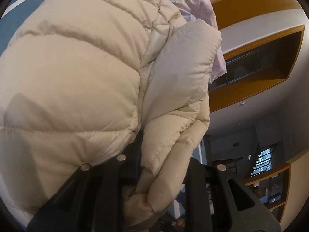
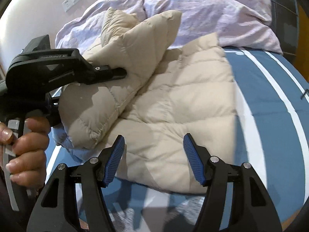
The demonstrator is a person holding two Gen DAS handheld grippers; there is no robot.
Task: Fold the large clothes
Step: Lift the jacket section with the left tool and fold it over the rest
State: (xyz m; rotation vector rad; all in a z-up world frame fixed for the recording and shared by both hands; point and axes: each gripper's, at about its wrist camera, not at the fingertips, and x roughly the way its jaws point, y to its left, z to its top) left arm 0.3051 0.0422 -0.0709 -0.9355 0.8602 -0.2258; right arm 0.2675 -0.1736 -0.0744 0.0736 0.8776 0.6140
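Cream quilted puffer jacket [image 2: 173, 116] lies spread on the bed's blue sheet with white stripes [image 2: 270, 106], crumpled lilac duvet [image 2: 202, 9] behind it at 12 o'clock. Left gripper [image 2: 123, 72] comes in level from 9 o'clock, clamped on a jacket fold lifted off the rest; left hand [image 2: 29, 148] wraps the handle, fingers curled. In the left wrist view the bunched fabric [image 1: 154, 174] sits pinched between its fingers. Right gripper [image 2: 153, 158] hovers over the jacket's near hem at 6 o'clock, jaws wide, blue pads [image 2: 193, 160] bare.
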